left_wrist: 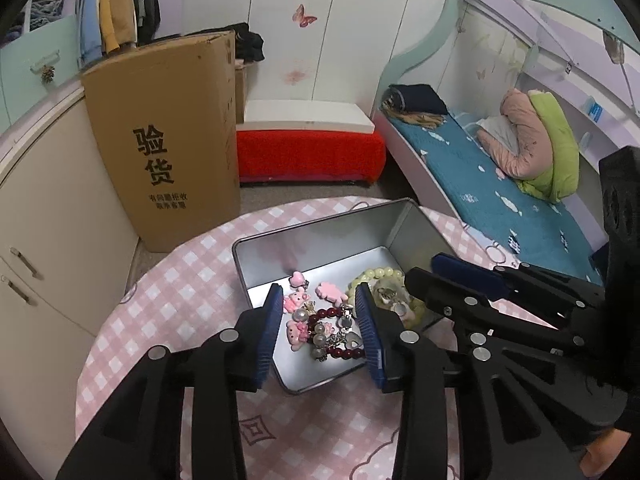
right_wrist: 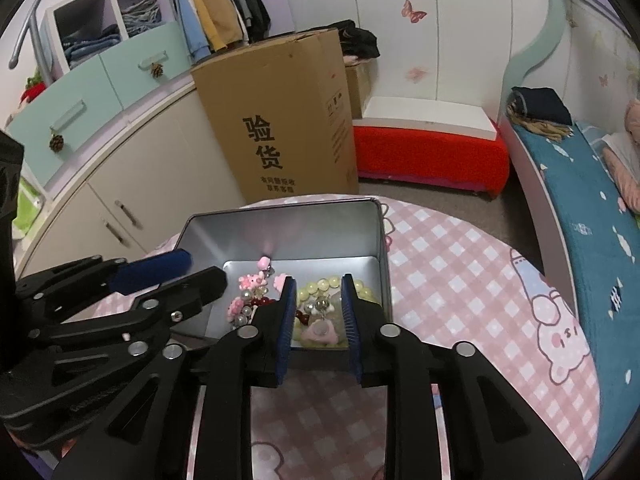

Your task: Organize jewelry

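Cardboard box standing far left on floor, beside cream cabinet. Red bench sitting far centre. Bed running along right, bedding piled on it.

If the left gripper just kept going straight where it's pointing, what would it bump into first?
Most likely the tangle of dark red and pearl beads lying in the metal tin. The left gripper is open and aimed down at that pile, with nothing in between; the exact depth is hard to judge.
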A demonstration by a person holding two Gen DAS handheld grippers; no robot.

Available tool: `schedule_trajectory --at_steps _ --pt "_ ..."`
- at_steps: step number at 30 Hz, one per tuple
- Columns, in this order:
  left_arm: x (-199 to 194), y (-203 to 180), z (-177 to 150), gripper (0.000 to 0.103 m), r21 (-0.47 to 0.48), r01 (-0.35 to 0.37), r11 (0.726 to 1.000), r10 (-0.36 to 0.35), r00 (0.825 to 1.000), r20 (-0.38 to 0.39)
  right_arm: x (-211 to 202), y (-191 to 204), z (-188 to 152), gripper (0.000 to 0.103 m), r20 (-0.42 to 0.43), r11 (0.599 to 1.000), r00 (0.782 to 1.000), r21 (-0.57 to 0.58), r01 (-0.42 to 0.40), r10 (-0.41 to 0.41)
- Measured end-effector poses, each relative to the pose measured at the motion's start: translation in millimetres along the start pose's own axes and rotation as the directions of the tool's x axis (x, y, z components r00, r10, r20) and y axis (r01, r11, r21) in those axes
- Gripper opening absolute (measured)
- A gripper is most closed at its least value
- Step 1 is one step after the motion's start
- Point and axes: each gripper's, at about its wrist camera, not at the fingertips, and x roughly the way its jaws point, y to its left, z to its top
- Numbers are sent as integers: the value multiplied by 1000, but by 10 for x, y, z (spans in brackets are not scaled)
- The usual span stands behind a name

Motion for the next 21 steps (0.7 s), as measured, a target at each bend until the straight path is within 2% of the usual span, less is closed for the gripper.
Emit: schedule_trajectory --at_steps 1,2,4,5,7,9,11,14,17,20,21 --pt "-27 8 -1 36 -3 4 1000 -4 1000 4 -44 -9 -5 40 10 1000 1000 4 5 -5" --pt "-58 11 1 37 -6 5 1000 -5 1000 9 -87 -17 -10 42 18 1000 1000 7 6 -6" --pt "-153 6 -13 51 -8 -2 1000 3 1000 27 -159 -10 -13 44 29 1000 999 4 16 -16" --pt "-210 2 -21 55 -9 -7 1000 7 999 42 -216 -5 -23 46 40 1000 999 1 24 -24" --pt "-359 -5 -47 73 -10 -20 1000 21 996 86 -332 -2 -47 54 59 999 998 1 33 -33" --pt "-512 -21 -89 83 -6 -36 999 37 991 127 -473 -3 -86 58 81 1000 996 5 31 -31" --pt "-623 -38 -122 83 2 -53 999 52 989 141 -625 8 -133 61 102 999 994 4 44 -44" --pt "-786 -73 -193 83 4 -93 996 91 985 148 -920 83 -242 66 165 991 979 -27 128 -122" --pt "-1014 -130 -302 83 4 -129 992 126 972 198 -1242 210 -364 74 219 988 967 -46 145 -132" --pt "-1274 -197 -416 86 5 -134 991 129 962 240 -1563 356 -495 75 269 985 953 -68 161 -137" --pt "-1373 -227 -463 90 8 -132 991 125 958 257 -1636 385 -518 75 278 985 951 -68 157 -132"
